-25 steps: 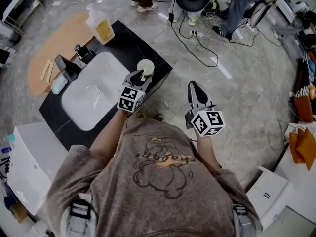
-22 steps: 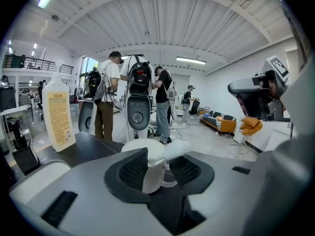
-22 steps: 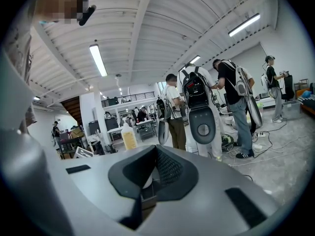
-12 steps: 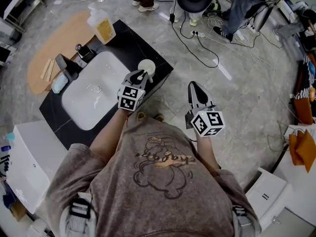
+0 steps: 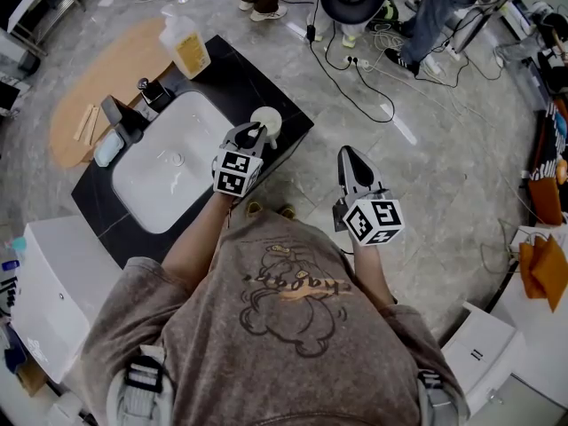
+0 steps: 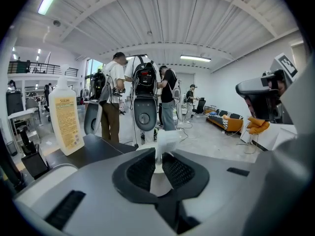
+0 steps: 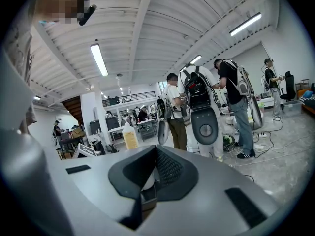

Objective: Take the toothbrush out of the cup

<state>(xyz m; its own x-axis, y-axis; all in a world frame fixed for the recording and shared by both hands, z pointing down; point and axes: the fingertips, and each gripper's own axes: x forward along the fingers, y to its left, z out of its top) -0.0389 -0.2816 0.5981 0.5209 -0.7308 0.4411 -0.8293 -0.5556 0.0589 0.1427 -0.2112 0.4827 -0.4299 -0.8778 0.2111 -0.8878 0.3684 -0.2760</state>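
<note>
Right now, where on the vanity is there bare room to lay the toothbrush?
Bare: the black counter strip between the soap bottle and the cup, and the counter's front strip along the sink basin. Crowded: the far rim around the faucet with the small items beside it, and the cup's corner.

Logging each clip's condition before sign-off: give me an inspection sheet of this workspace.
Surface: black countertop holding a white sink.
Job's things: cup near the counter's edge; toothbrush upright in it.
Clutter: soap bottle at the far corner.
Grippers: left gripper has just been closing, pads on the toothbrush; right gripper shut, empty, off the counter.
Cables: cables across the floor.
Surroundings: people standing; wooden table.
</note>
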